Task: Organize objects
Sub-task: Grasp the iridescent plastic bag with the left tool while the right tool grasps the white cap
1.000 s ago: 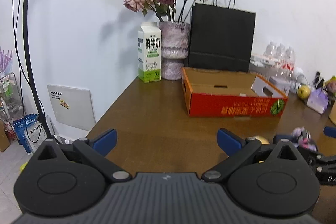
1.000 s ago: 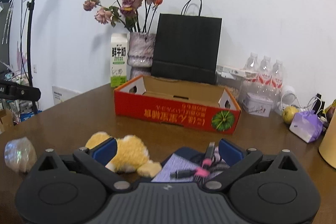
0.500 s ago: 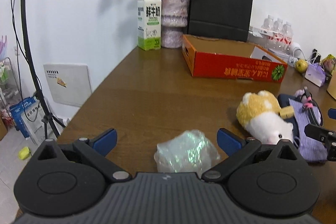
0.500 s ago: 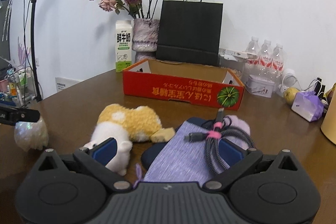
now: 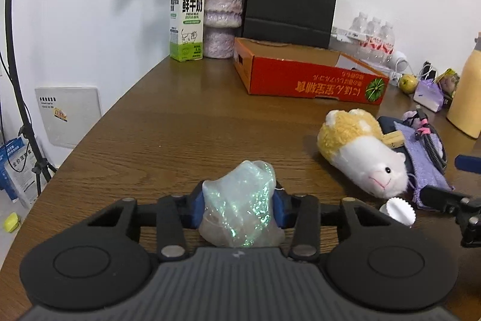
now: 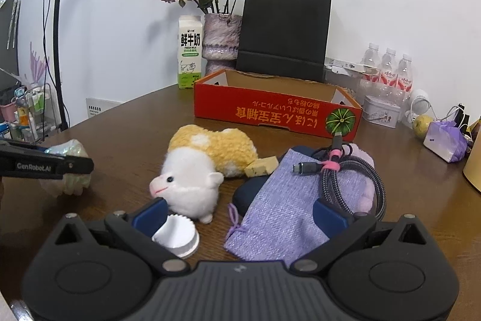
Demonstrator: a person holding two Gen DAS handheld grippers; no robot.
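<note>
Two grippers over a brown wooden desk [image 5: 168, 122]. Left gripper [image 5: 239, 208]: jaws clenched on a crumpled iridescent plastic bag [image 5: 240, 209], blue pads pressed into both its sides; the bag sits low on the desk near the front edge, left of centre. In the right wrist view the same bag [image 6: 73, 170] shows at far left with the left gripper [image 6: 64, 166] across it.

Right gripper [image 6: 239, 215]: jaws spread wide, holding nothing. Between them lies the near end of a purple fabric pouch [image 6: 279, 206]. A white ribbed bottle cap [image 6: 177, 235] rests on the desk touching the inner side of the left-hand finger.

Plush hamster [image 6: 204, 167], yellow and white, lying on its side just left of the pouch, snout toward the front edge. A small tan block [image 6: 261, 166] is at its back end, touching the pouch edge. A coiled braided cable [image 6: 345, 179] bound with a pink tie lies on top of the pouch. Dark blue item under the pouch, identity unclear.

Toward the back edge: open red cardboard box [image 6: 276, 107], inside not visible. Behind it a milk carton [image 6: 189, 51], a vase of dried roses [image 6: 221, 41], and a black paper bag [image 6: 282, 35] against the wall. Back right corner: water bottles [image 6: 387, 71], a small tin [image 6: 380, 110].
</note>
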